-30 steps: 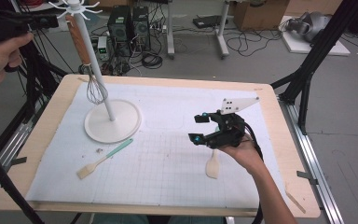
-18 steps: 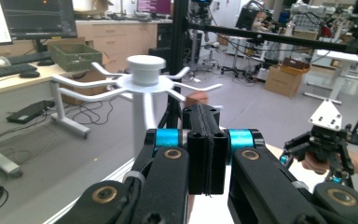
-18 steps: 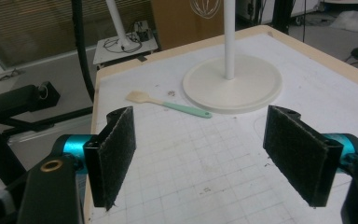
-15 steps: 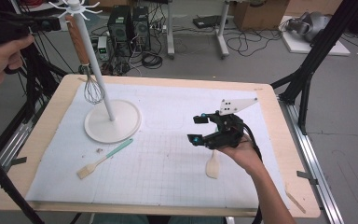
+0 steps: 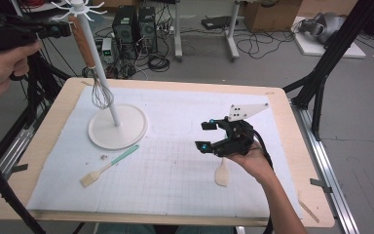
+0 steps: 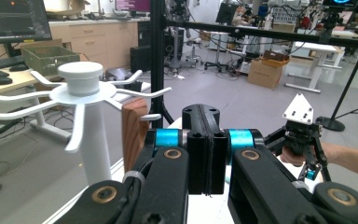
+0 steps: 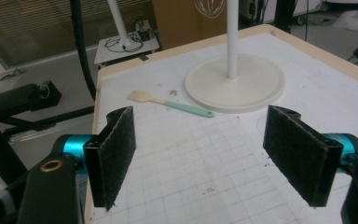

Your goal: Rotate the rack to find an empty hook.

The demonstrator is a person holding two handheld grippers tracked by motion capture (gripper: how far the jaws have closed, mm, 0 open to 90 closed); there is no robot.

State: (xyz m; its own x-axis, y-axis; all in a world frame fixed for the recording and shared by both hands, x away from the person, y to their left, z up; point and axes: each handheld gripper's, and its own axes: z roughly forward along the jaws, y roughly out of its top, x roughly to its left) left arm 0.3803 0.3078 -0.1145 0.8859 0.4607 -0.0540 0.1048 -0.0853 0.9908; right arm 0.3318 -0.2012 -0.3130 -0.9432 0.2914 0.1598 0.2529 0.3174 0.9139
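A white utensil stand (image 5: pixel 118 127) rises from a round base at the mat's left. From one of its top hooks hangs a whisk (image 5: pixel 101 95) by a wooden handle. My left gripper (image 5: pixel 61 30) is held level beside the stand's top, close to that handle. In the left gripper view its jaws (image 6: pixel 201 140) are pressed together with nothing between them, the stand's hooks (image 6: pixel 81 84) and the whisk handle (image 6: pixel 135 133) just beyond. My right gripper (image 5: pixel 205 135) hovers over the mat's right half. Its jaws (image 7: pixel 200 149) stand open and empty, facing the stand's base (image 7: pixel 235 81).
A teal-handled spatula (image 5: pixel 109 165) lies on the mat in front of the stand's base, seen too in the right gripper view (image 7: pixel 170 103). A wooden spatula (image 5: pixel 221 173) lies under my right hand. Floor clutter, cables and black stand legs surround the table (image 5: pixel 175 87).
My left gripper has shifted slightly beside the stand's top. The right gripper and the utensils on the mat have not moved.
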